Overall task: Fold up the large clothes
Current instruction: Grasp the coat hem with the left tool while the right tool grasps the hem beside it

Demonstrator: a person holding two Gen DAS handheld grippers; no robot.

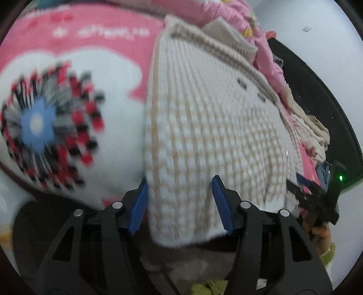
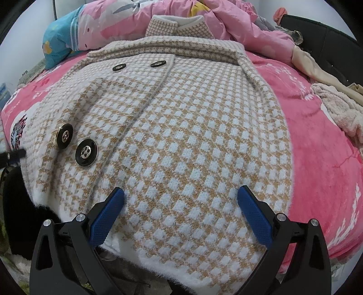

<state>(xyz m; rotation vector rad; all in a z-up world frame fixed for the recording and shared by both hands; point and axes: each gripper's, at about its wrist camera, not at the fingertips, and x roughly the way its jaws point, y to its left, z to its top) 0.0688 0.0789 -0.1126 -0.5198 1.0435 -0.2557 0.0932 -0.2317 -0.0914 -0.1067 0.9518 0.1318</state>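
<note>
A white and tan houndstooth knit coat [image 2: 181, 127] with large black buttons [image 2: 86, 156] lies flat on a pink blanket [image 2: 322, 158], hem toward me. My right gripper [image 2: 180, 211] is open, its blue pads [image 2: 254, 213] either side of the hem's middle. In the left wrist view the coat [image 1: 215, 127] shows from its left edge; my left gripper [image 1: 180, 199] is open, its pads [image 1: 221, 202] straddling the hem corner. The right gripper [image 1: 317, 195] shows at the far right there. Whether the pads touch the cloth is unclear.
The pink blanket [image 1: 95, 29] bears a white heart and a flower print [image 1: 45, 127]. Pink bedding [image 2: 238, 20], a blue pillow [image 2: 61, 45] and beige clothes [image 2: 335, 104] lie at the back and right. A black headboard [image 2: 329, 45] stands at the far right.
</note>
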